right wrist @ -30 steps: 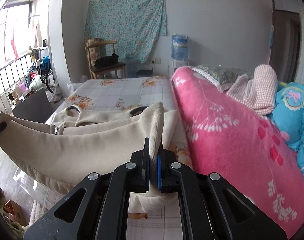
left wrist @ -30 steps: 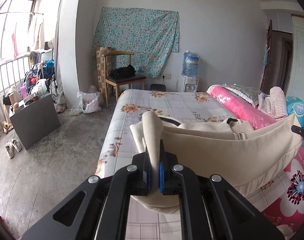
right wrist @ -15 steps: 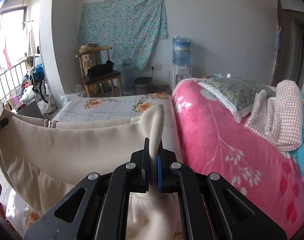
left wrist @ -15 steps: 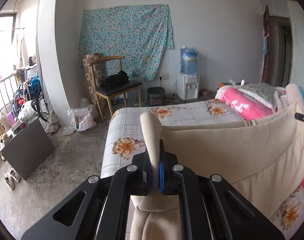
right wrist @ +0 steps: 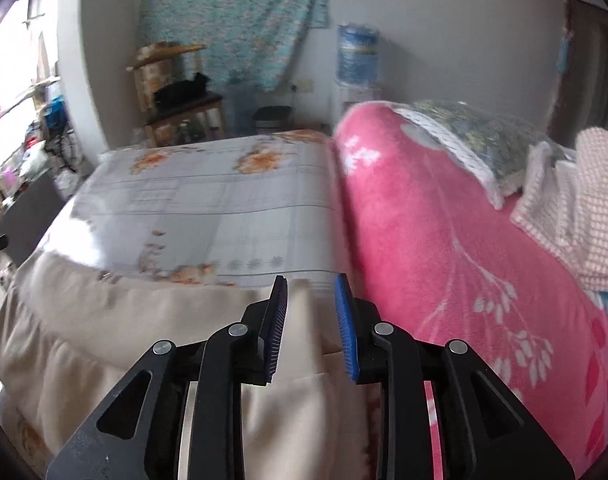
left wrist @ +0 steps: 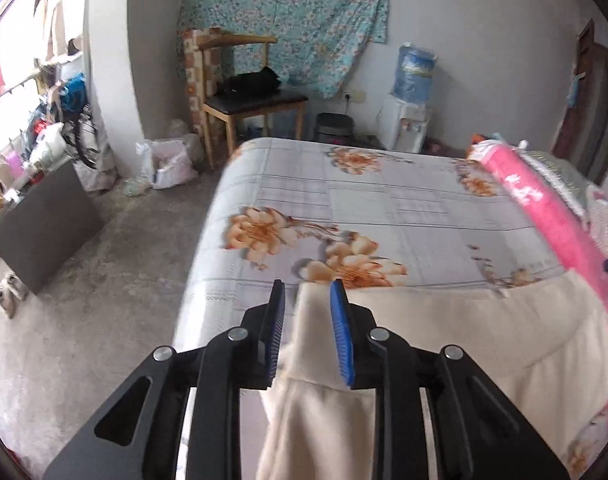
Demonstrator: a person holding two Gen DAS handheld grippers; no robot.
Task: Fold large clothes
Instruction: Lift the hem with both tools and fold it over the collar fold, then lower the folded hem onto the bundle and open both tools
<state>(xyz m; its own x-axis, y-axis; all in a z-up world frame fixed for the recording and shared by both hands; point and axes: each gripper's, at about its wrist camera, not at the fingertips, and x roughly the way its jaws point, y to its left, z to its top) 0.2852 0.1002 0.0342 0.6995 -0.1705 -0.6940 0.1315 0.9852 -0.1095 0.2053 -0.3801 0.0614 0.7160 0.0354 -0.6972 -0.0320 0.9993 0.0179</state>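
White walls, floral wall cloth (left wrist: pixel 288 20), wooden chair (left wrist: pixel 248 100), concrete floor (left wrist: pixel 84 300), water dispenser (left wrist: pixel 410 96).

Cream garment (left wrist: pixel 484 344), pink blanket (right wrist: pixel 444 240), orange-flowered sheet (left wrist: pixel 344 200).

Wooden chair (left wrist: pixel 240 100); water dispenser (left wrist: pixel 410 104); pink blanket (right wrist: pixel 456 248)

Probably a home bedroom: bed (left wrist: pixel 384 208), pink blanket (right wrist: pixel 444 240), wooden chair (left wrist: pixel 248 100).
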